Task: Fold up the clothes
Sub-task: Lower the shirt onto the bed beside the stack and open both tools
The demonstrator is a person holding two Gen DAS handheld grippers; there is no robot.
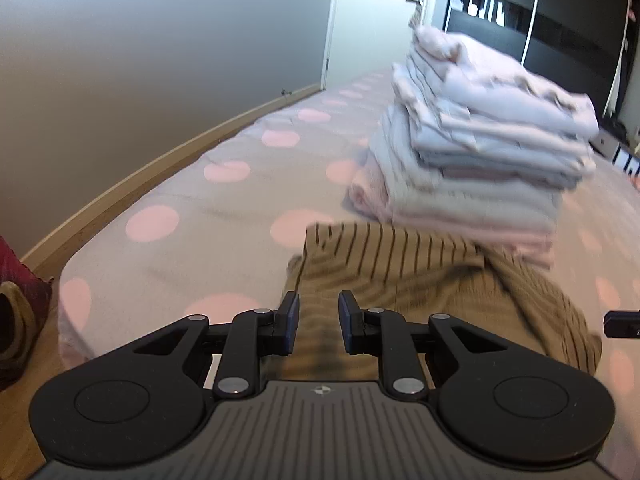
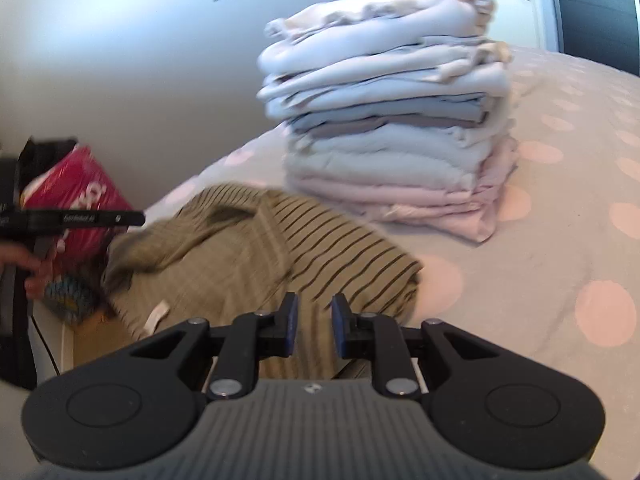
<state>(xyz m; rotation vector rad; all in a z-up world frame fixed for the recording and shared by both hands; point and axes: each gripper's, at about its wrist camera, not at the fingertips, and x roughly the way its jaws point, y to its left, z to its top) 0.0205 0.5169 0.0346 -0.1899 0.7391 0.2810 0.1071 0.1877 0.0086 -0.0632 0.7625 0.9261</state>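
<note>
An olive garment with dark stripes point(image 1: 400, 264) lies crumpled on the bed, in front of a tall stack of folded pale clothes point(image 1: 480, 152). My left gripper point(image 1: 319, 320) is shut on the garment's near edge, and the cloth fills the narrow gap between its pads. In the right wrist view the same garment point(image 2: 240, 248) spreads leftwards, with a white label showing near its edge. My right gripper point(image 2: 315, 322) is shut on the garment's other near part, cloth bunched between its fingers. The stack point(image 2: 392, 120) stands just behind it.
The bed cover point(image 1: 180, 184) is grey with pink dots, and a wooden frame point(image 1: 120, 188) runs along the wall. A red bag point(image 2: 80, 196) sits past the bed's left end, beside a person's hand point(image 2: 24, 268). A door point(image 1: 372, 20) and a dark wardrobe point(image 1: 540, 8) stand behind.
</note>
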